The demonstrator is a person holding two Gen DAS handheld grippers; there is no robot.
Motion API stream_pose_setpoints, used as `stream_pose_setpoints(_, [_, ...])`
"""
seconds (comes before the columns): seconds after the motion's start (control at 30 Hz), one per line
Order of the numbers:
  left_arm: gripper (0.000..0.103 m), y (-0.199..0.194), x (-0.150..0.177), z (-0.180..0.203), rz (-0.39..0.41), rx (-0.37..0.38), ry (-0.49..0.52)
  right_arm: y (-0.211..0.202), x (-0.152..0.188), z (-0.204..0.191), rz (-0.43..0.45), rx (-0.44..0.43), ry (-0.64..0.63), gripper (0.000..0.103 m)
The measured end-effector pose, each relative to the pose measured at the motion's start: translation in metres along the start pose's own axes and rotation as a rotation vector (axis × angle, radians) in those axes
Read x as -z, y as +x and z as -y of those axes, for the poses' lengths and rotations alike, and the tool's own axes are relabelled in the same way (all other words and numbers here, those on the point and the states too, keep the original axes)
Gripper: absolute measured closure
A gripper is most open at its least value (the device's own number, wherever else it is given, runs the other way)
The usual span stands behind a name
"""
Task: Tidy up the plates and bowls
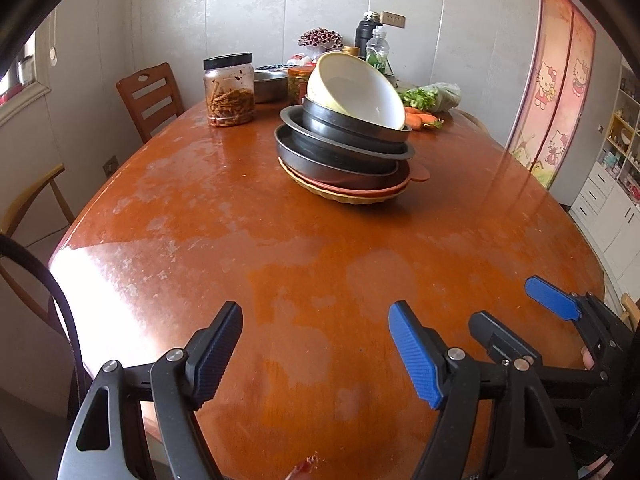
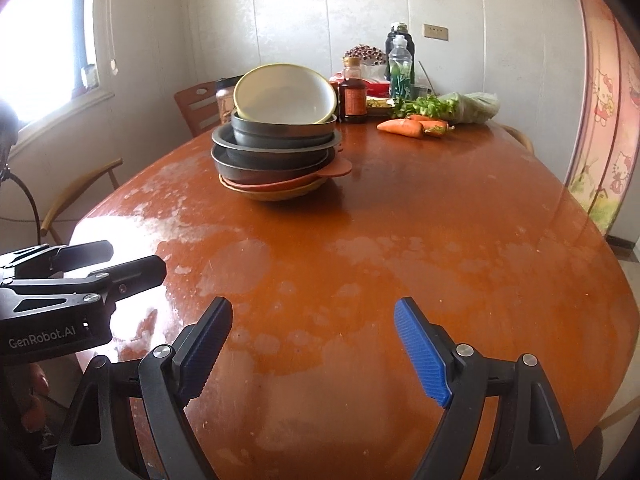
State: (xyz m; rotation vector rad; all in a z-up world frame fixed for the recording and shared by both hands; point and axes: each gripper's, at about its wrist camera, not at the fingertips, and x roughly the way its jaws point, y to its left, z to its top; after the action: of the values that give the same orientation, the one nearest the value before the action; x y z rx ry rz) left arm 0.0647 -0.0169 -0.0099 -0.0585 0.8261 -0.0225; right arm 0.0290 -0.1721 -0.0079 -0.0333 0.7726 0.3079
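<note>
Both claws are hovering released and empty over the near end of a wooden table (image 1: 248, 240). Ahead of the left gripper (image 1: 316, 354) and right gripper (image 2: 314, 350), a stack of dishes (image 1: 344, 152) is standing upright, its top cream bowl (image 1: 358, 88) tilting toward them.
</note>
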Motion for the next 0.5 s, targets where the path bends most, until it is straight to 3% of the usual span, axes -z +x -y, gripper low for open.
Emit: stream_pose_setpoints(0.5, [0.028, 0.0028, 0.0085, -0.006, -0.013, 0.0, -0.017, -0.002, 0.0042, 0.0017, 0.007, -0.003, 0.023, 0.019])
